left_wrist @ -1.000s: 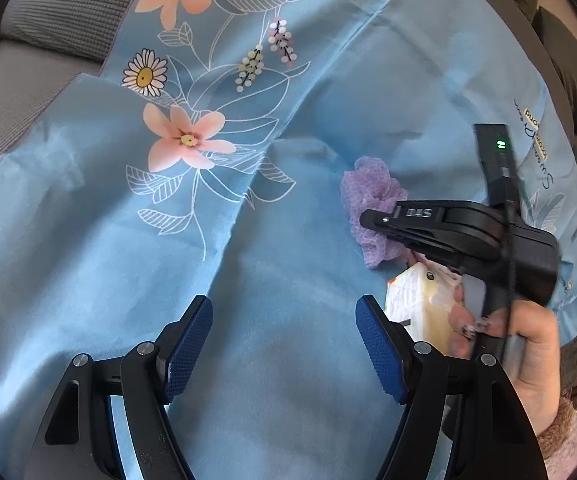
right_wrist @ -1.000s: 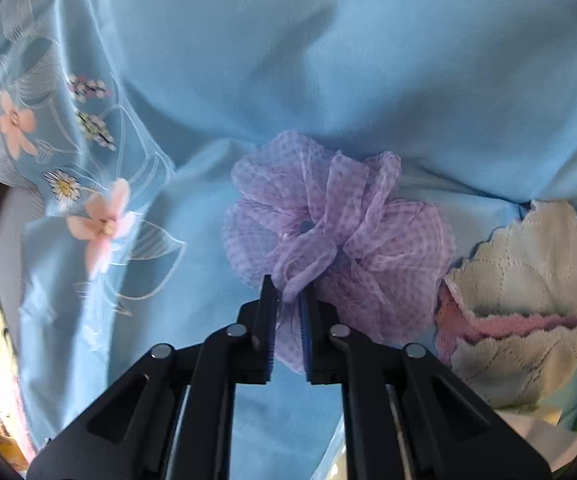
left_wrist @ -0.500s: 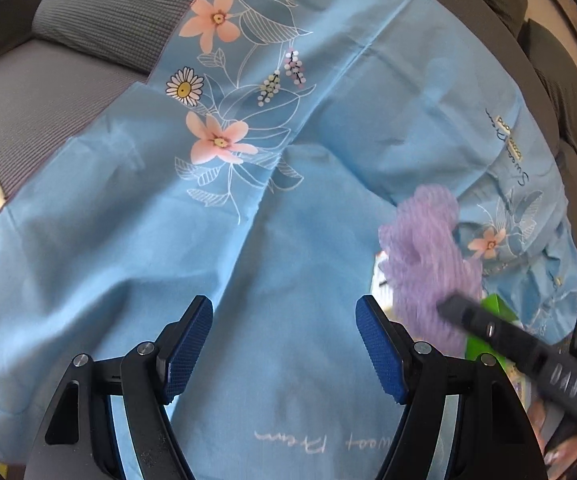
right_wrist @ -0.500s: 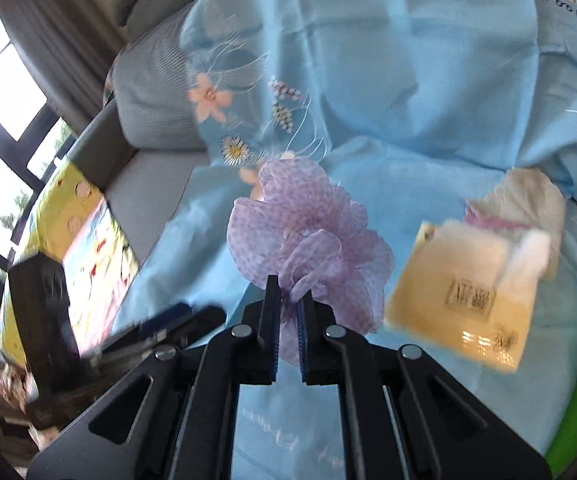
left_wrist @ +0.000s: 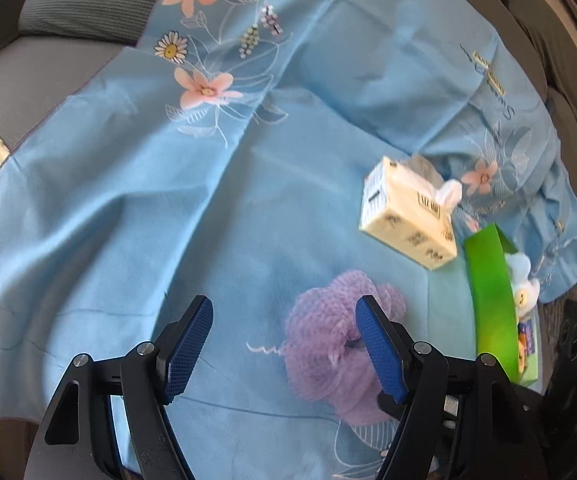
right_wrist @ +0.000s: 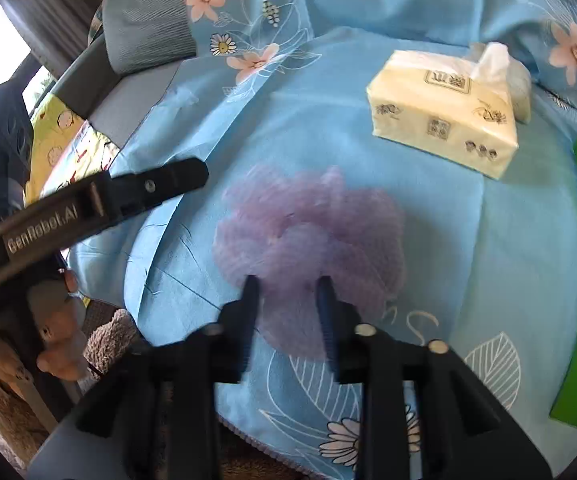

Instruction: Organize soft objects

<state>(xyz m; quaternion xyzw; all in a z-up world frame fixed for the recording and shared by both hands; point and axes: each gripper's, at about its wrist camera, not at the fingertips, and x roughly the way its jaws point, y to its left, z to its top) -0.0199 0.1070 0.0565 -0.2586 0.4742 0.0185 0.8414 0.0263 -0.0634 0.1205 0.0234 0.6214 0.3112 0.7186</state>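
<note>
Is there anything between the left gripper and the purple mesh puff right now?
Nothing visible. The left gripper is open, and the purple mesh puff lies on the blue sheet right at its right-hand finger. The tissue pack sits farther back, apart from it.

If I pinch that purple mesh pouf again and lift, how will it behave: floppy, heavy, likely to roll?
The purple mesh pouf is gathered netting, so it will probably squash between the pads and sag rather than hold shape. It looks airy, so likely very light. Ruffled and resting on the wrinkled blue sheet, it seems unlikely to roll. The right gripper stands open around it.
</note>
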